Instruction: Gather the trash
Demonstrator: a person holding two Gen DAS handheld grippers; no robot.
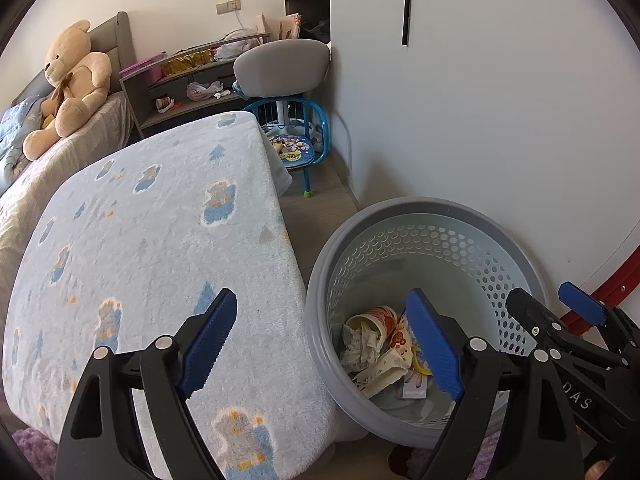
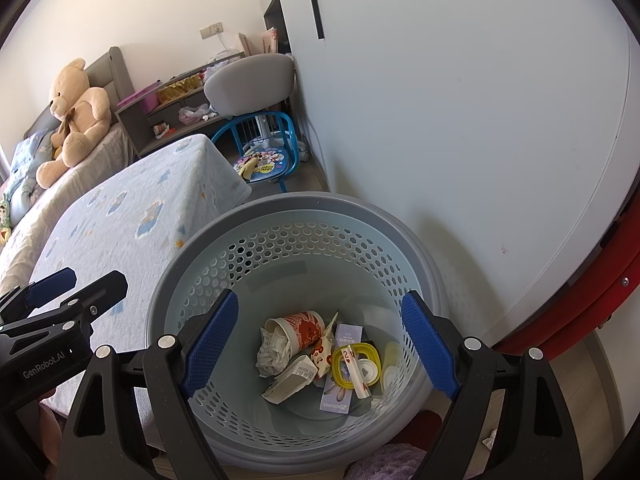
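Observation:
A grey perforated basket (image 2: 320,208) stands on the floor by the white wall; its rim (image 1: 400,206) also shows in the left wrist view. Inside lie a red-printed paper cup (image 2: 300,330), crumpled paper (image 2: 272,354), a yellow-rimmed lid (image 2: 356,364), small cartons and wrappers. My right gripper (image 2: 320,344) hangs open above the basket mouth with nothing between its fingers. My left gripper (image 1: 324,344) is open too, straddling the basket's left rim and the table edge, empty. The right gripper (image 1: 556,312) appears at the right in the left wrist view; the left gripper (image 2: 76,286) at the left in the right wrist view.
A low table under a white and blue fleece cover (image 1: 152,240) stands left of the basket. Beyond are a blue child's chair (image 1: 296,148), a grey chair (image 1: 280,66), a shelf unit (image 1: 180,88) and a bed with a teddy bear (image 1: 68,84). A red hoop (image 2: 580,312) leans at right.

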